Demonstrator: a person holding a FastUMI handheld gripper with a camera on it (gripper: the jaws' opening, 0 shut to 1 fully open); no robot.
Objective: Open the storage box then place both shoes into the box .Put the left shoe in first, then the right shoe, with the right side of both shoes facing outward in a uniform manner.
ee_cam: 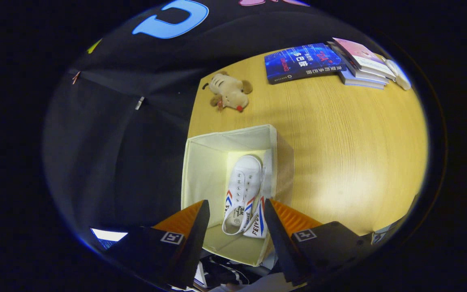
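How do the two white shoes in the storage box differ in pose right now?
The flat shoe lies on the floor of the storage box with its laces and eyelets facing up; the tilted shoe stands on edge against the box wall, side stripes showing. The flat shoe shows its whole top; the tilted shoe is partly hidden beside it. Both are white with red and blue stripes, toes away from the open gripper, which holds nothing.

Light wood table (339,134) under bright glare; black cloth wall (128,121) behind, clipped seams.
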